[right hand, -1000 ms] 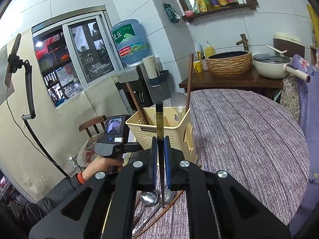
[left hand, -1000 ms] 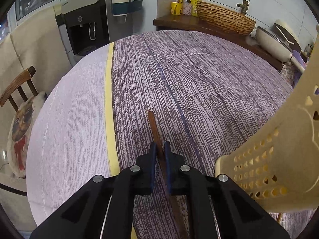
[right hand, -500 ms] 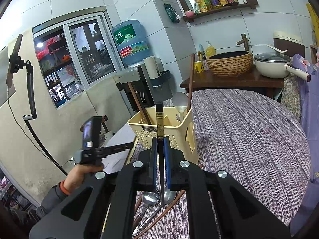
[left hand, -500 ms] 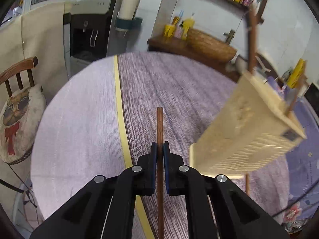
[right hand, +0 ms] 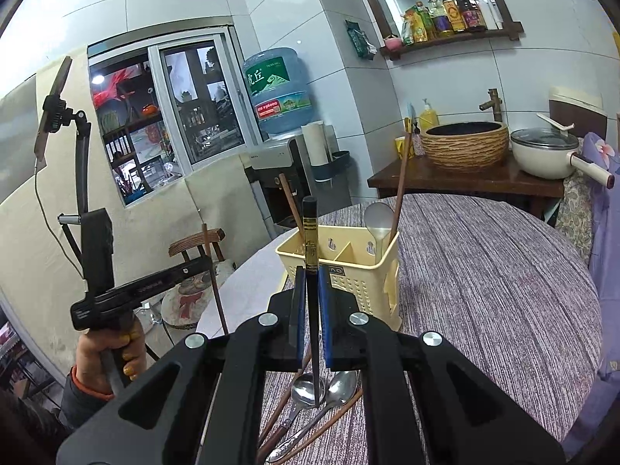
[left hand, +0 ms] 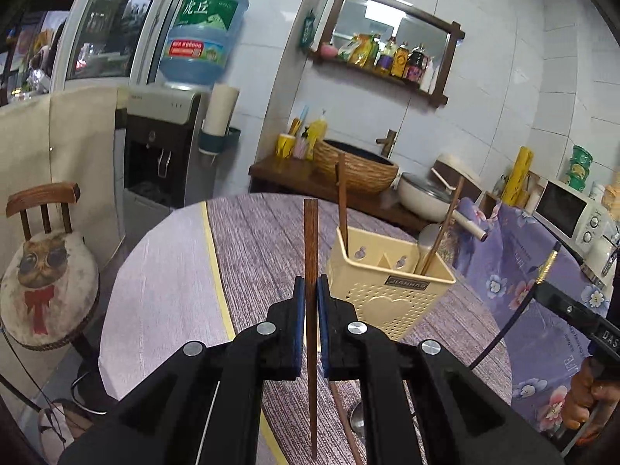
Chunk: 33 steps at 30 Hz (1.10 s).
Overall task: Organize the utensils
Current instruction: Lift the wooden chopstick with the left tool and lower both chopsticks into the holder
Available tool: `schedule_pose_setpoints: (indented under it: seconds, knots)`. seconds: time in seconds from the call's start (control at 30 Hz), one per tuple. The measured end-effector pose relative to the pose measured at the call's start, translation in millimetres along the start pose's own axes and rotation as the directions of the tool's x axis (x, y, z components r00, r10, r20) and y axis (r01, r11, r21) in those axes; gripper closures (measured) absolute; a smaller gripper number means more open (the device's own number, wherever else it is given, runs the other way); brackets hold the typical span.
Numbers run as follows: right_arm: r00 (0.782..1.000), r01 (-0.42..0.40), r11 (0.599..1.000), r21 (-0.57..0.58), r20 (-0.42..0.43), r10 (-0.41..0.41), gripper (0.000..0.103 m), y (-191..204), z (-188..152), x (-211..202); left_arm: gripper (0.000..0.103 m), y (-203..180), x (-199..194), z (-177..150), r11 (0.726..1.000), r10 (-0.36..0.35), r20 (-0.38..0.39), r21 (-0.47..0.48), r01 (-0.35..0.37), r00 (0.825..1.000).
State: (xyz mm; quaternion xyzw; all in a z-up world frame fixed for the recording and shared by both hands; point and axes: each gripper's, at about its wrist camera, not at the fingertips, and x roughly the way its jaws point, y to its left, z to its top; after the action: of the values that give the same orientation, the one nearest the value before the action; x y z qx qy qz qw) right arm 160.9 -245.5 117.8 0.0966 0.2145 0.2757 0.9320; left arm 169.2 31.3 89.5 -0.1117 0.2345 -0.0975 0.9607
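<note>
brown wooden chopstick [left hand: 311,255], upright; cream perforated caddy [left hand: 387,283]

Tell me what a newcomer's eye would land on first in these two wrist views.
Each gripper clamps one upright chopstick: the left gripper a brown chopstick, the right gripper a black chopstick with gold markings. Just beyond stands the cream utensil basket on the purple striped tablecloth, with chopsticks and a ladle already in it. Two metal spoons lie on the cloth under the right gripper.
</note>
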Motion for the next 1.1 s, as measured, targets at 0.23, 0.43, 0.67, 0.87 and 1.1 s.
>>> schedule_pose_setpoints:
  seconds: [0.23, 0.43, 0.67, 0.87, 1.1]
  knots:
    - [1.000, -0.010, 1.000, -0.011, 0.007, 0.010, 0.095, 4, 7, 0, 0.096, -6, -12, 5, 1.000, -0.026, 0.030, 0.003, 0.026, 0.999]
    - [1.000, -0.021, 1.000, -0.024, 0.014, 0.021, 0.095, 5, 17, 0, 0.096, -7, -15, 16, 0.998, -0.057, 0.035, 0.006, 0.056, 0.998]
    - [0.998, -0.051, 0.997, -0.050, 0.040, 0.053, 0.095, 12, 48, -2, 0.096, -22, -32, 55, 0.993, -0.116, 0.090, 0.034, 0.113, 0.989]
    - [0.992, -0.017, 0.994, -0.112, 0.123, 0.030, 0.095, 23, 100, -4, 0.096, -48, -41, 109, 0.990, -0.125, 0.198, 0.083, 0.111, 0.972]
    - [0.979, 0.065, 0.989, -0.131, 0.199, -0.038, 0.095, 20, 146, 13, 0.096, -67, -9, 145, 0.995, -0.070, 0.257, 0.080, 0.051, 0.964]
